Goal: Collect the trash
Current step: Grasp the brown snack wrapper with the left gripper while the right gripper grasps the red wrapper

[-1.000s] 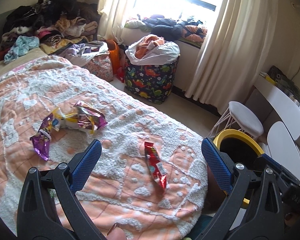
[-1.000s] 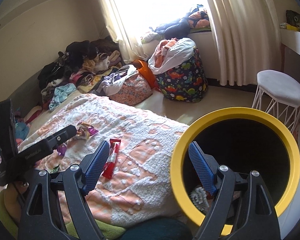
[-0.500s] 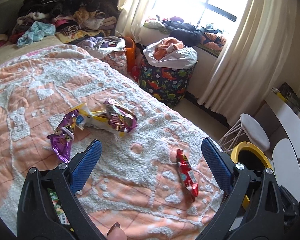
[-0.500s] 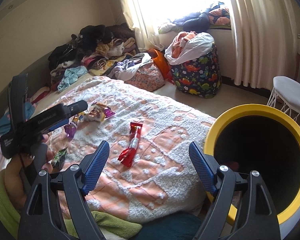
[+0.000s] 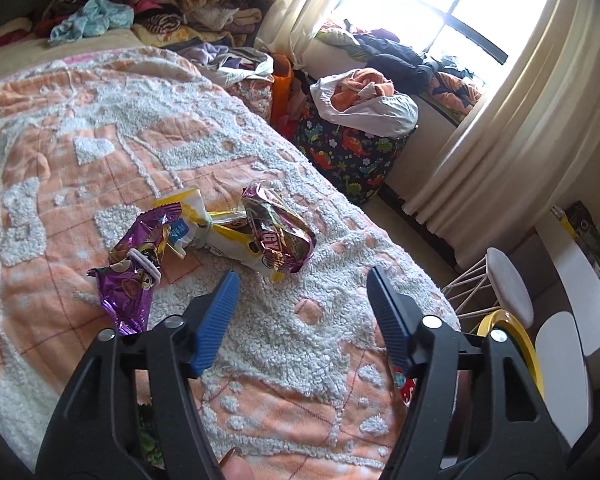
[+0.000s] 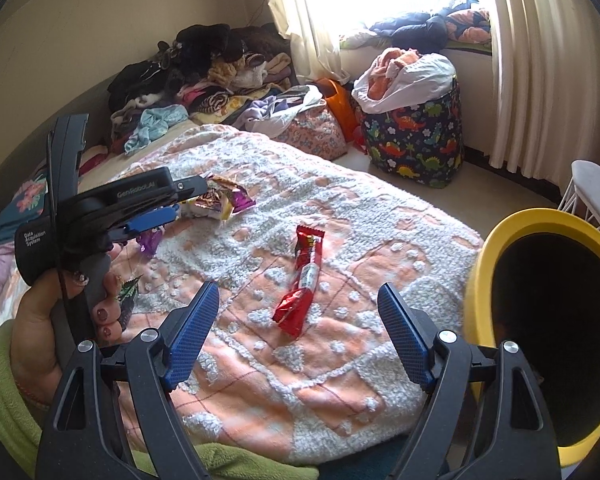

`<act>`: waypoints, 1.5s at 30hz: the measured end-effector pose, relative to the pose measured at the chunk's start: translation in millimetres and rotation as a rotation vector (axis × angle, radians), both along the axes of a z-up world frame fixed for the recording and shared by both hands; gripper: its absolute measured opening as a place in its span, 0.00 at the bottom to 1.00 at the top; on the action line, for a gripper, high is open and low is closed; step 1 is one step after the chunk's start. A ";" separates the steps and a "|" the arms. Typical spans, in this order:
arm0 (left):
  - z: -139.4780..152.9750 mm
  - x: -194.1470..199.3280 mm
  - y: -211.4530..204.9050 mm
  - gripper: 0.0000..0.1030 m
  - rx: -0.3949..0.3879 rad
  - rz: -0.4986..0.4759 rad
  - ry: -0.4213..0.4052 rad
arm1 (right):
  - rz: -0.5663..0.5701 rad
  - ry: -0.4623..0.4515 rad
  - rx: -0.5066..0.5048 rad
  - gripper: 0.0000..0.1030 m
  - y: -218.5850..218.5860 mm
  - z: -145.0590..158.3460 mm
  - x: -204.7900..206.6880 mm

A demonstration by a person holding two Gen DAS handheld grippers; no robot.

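Note:
Snack wrappers lie on the orange and white bedspread [image 5: 80, 148]. A purple wrapper [image 5: 134, 268], a yellow and white wrapper [image 5: 204, 224] and a crumpled shiny purple bag [image 5: 280, 236] lie just ahead of my open, empty left gripper [image 5: 300, 280]. A red candy bar wrapper [image 6: 302, 280] lies just ahead of my open, empty right gripper [image 6: 298, 292]. A yellow-rimmed trash bin [image 6: 540, 320] stands at the bed's right edge; it also shows in the left wrist view [image 5: 516, 336]. The left gripper [image 6: 148, 220] shows in the right wrist view, over the wrapper pile.
A dinosaur-print laundry basket [image 6: 416, 136] full of clothes stands on the floor by the window. Piled clothes [image 6: 204, 76] cover the far end of the bed. A white stool [image 6: 596, 196] stands behind the bin. A green wrapper [image 6: 126, 292] lies by the hand.
My left gripper has moved forward and left to the wrapper pile, and its jaws have narrowed somewhat. My right gripper has swung left from the bin toward the red wrapper.

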State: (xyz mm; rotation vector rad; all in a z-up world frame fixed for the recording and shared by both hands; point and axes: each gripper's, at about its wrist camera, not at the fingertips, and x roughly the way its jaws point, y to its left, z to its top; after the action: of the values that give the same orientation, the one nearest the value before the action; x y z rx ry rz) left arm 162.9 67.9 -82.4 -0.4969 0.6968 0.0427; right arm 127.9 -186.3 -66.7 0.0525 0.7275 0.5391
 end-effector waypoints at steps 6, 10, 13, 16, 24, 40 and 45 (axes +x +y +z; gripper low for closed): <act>-8.4 9.9 11.9 0.41 -0.046 0.023 0.014 | 0.014 0.031 -0.018 0.76 17.5 -14.6 9.3; -13.2 16.1 17.1 0.35 -0.062 0.029 0.023 | 0.026 0.057 -0.034 0.71 26.2 -23.3 14.3; -15.3 20.0 19.7 0.31 -0.062 0.038 0.029 | 0.028 0.075 -0.044 0.68 32.1 -29.6 18.2; -17.7 23.5 21.5 0.30 -0.066 0.043 0.037 | 0.024 0.095 -0.044 0.65 33.8 -35.8 25.9; -20.8 31.8 22.2 0.20 -0.063 0.038 0.049 | 0.021 0.177 -0.025 0.18 30.7 -50.8 43.1; -19.4 28.5 6.8 0.08 -0.036 -0.020 0.044 | 0.043 0.151 0.022 0.08 9.4 -42.1 13.8; -18.9 24.8 -4.1 0.05 -0.023 -0.061 0.045 | 0.032 0.148 0.035 0.08 -0.3 -38.2 8.7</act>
State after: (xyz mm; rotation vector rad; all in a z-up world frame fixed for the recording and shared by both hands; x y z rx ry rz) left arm 187.7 63.8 -101.3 -0.4978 0.7573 -0.0118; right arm 136.6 -186.6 -105.0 0.1145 0.8647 0.5831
